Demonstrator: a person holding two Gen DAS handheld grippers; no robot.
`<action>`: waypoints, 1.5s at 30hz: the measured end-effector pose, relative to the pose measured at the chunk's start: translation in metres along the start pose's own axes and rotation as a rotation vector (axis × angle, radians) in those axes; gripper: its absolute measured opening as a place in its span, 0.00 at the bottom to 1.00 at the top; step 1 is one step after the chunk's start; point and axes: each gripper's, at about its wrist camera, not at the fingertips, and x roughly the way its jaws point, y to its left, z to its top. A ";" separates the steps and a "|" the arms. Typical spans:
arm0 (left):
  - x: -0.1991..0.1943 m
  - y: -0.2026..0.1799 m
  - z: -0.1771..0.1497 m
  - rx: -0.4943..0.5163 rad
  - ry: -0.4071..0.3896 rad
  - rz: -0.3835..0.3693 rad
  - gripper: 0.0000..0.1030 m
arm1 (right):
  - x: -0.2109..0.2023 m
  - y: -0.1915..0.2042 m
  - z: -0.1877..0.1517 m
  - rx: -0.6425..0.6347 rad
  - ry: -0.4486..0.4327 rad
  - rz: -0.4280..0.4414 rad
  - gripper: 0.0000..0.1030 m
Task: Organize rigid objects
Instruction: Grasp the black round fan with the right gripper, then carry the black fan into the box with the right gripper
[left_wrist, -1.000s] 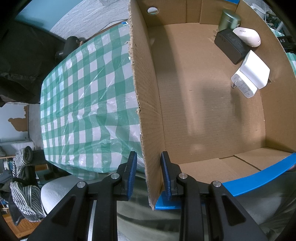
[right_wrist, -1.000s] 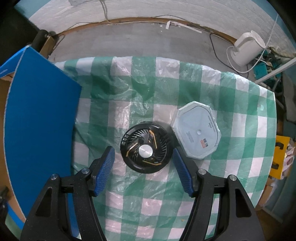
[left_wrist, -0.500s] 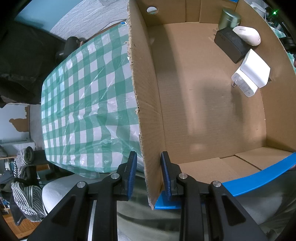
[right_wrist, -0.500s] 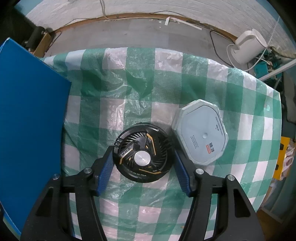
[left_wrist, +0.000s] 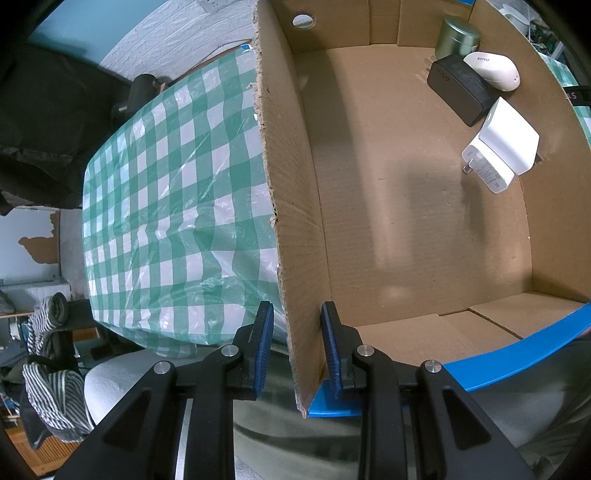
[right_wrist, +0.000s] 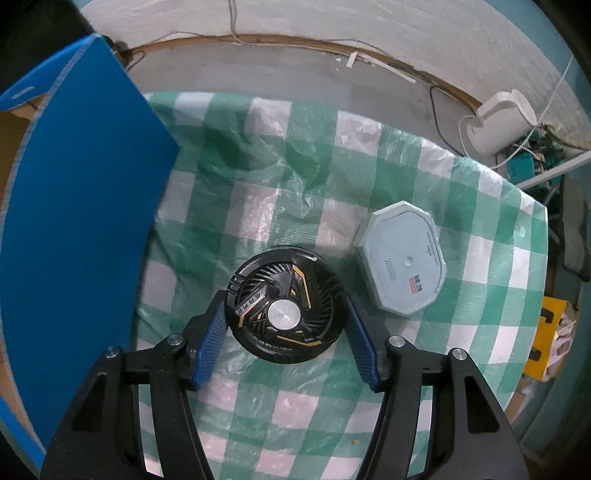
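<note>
A black round fan (right_wrist: 284, 310) with gold trim lies on the green checked tablecloth (right_wrist: 295, 184). My right gripper (right_wrist: 284, 298) points down over it, and both blue pads touch its rim. A pale octagonal case (right_wrist: 402, 258) lies just right of the fan. My left gripper (left_wrist: 296, 306) is shut on the near side wall (left_wrist: 291, 221) of the cardboard box. In the box's far right corner lie a green tin (left_wrist: 456, 37), a black adapter (left_wrist: 460, 90), a white mouse (left_wrist: 493, 70) and a white charger (left_wrist: 502, 147).
The box's blue outer wall (right_wrist: 74, 221) rises close on the left of the fan. Past the table's edge are a white appliance with cables (right_wrist: 498, 118) and a yellow object (right_wrist: 546, 332). Striped cloth (left_wrist: 48, 369) hangs off a chair at the left.
The right gripper's jaws closed from standing wide of the fan to touching its rim. The fan now sits slightly apart from the octagonal case. The left gripper kept still.
</note>
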 end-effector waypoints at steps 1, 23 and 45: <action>0.000 0.000 0.000 0.000 0.000 0.000 0.27 | -0.003 0.001 0.000 -0.005 -0.004 0.002 0.59; 0.000 -0.001 0.001 0.001 0.000 0.001 0.27 | -0.071 0.020 -0.006 -0.105 -0.103 0.053 0.59; 0.000 0.001 -0.001 0.001 0.000 0.001 0.27 | -0.111 0.098 -0.002 -0.285 -0.174 0.140 0.59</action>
